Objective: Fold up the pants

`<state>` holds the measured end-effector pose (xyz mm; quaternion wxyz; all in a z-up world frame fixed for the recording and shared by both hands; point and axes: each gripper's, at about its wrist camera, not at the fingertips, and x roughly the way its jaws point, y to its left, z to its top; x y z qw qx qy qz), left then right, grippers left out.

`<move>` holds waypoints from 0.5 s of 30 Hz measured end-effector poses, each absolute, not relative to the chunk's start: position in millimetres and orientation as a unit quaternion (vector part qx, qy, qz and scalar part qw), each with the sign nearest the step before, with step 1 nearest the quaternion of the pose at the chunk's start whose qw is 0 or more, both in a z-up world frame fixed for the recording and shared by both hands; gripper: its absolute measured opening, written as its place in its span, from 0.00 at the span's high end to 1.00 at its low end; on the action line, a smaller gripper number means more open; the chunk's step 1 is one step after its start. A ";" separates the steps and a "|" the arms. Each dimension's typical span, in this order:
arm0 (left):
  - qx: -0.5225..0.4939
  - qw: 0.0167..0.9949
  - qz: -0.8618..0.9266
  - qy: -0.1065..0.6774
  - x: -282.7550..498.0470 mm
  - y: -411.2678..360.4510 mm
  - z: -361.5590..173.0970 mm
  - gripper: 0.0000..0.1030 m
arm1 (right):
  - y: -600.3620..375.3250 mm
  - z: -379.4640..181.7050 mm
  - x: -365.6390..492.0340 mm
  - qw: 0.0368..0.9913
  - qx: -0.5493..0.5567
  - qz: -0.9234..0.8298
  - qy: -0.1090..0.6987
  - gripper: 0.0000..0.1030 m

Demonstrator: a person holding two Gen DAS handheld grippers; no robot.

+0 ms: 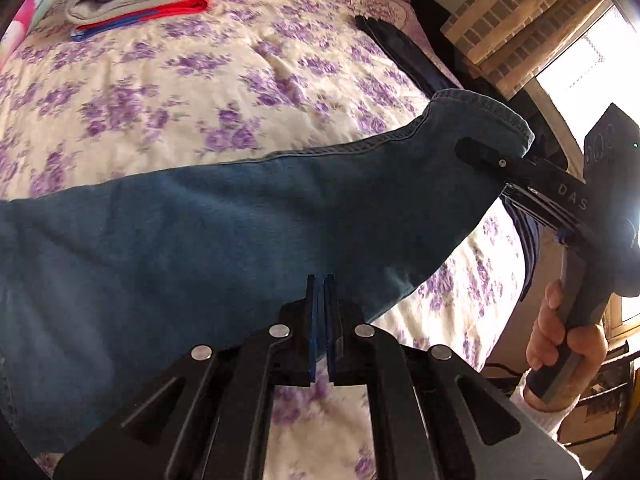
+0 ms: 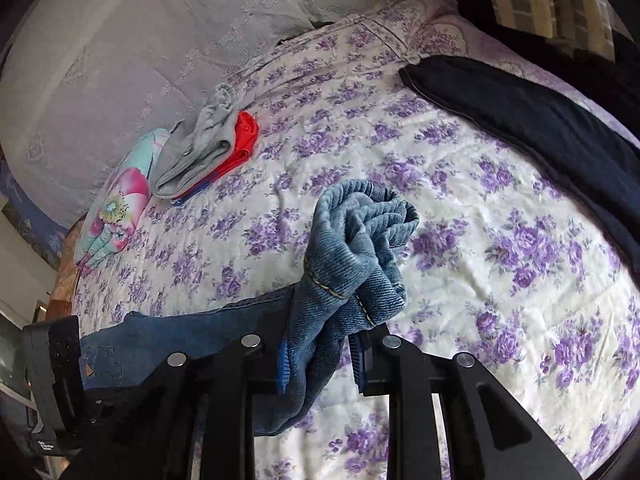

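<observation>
Right claw point(image 2: 320, 356) clamping bunched jeans point(image 2: 352, 264) hem, lifting leg over bed point(image 2: 480, 208) for folding; left claw point(image 1: 320, 320) pinched shut, seemingly gripping edge.

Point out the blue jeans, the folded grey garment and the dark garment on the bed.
blue jeans point(image 1: 200, 220): left wrist view, mid-leg.
folded grey garment point(image 2: 200, 152): right wrist view, top layer.
dark garment point(image 2: 540, 120): right wrist view, middle of the cloth.

The middle of the floral bedspread point(image 2: 460, 208) lies bare and gives open passage. A folded stack of clothes point(image 2: 200, 156) blocks the far left corner, a dark garment point(image 2: 540, 120) covers the right edge, and the blue jeans point(image 1: 200, 232) stretch across the near side between both grippers.
</observation>
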<state>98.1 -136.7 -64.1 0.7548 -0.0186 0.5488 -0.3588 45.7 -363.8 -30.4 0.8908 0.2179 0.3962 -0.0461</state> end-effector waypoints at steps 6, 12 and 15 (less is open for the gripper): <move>-0.054 0.827 -0.208 0.519 113.4 18.4 -59.2 0.95 | -256.7 10.1 57.6 0.928 0.074 -0.004 0.365 0.77; -0.131 0.832 -0.146 0.519 120.3 131.4 -76.1 0.95 | -144.9 -6.4 85.1 0.910 -0.053 0.084 0.403 0.79; -0.158 0.824 -0.166 0.517 120.5 146.7 -82.9 0.95 | -98.7 -23.4 89.4 0.892 -0.108 0.114 0.423 0.79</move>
